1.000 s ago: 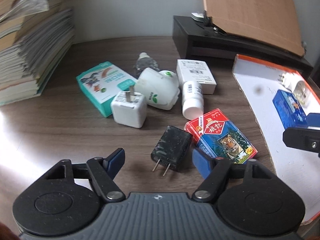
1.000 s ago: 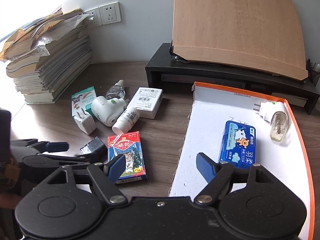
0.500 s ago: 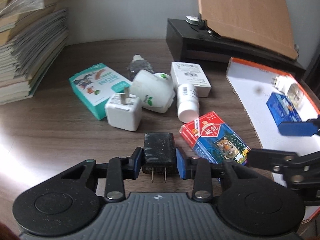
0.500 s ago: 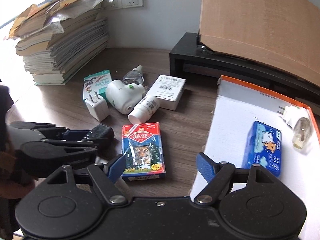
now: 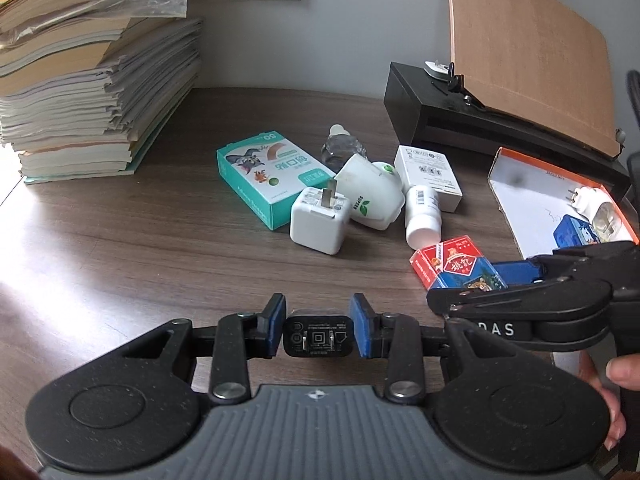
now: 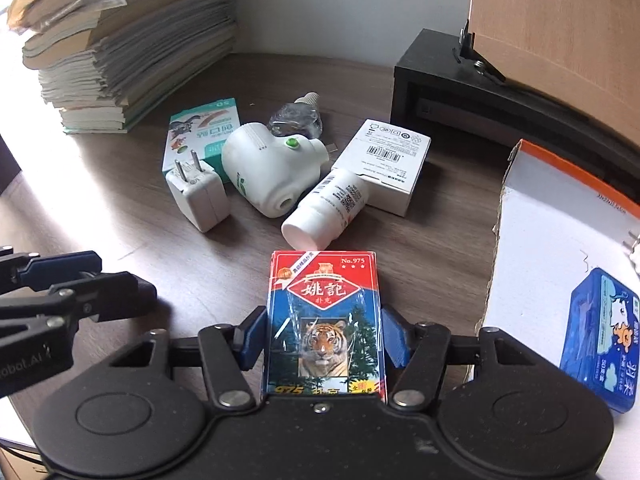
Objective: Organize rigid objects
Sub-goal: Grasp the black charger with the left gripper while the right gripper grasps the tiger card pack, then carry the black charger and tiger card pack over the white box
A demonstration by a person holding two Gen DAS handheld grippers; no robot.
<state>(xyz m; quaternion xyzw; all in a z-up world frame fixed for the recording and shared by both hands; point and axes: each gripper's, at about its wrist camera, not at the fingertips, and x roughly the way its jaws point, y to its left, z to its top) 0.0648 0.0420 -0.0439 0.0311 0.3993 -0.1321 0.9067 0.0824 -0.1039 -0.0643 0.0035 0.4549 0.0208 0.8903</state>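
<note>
Between left tool (image 5: pixel 319 330) pads: charger (image 5: pixel 319 337) (hidden rightward).

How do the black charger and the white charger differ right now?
The black charger is clamped between the left claw pads, its prongs pointing back at the camera; the white charger rests free on the desk among the clutter, prongs pointing up and away. The black one looks flatter, the white one more cube-like. Both are two-prong plug-in adapters.

Bright left-side daylight glare, fisheye-warped edges
</note>
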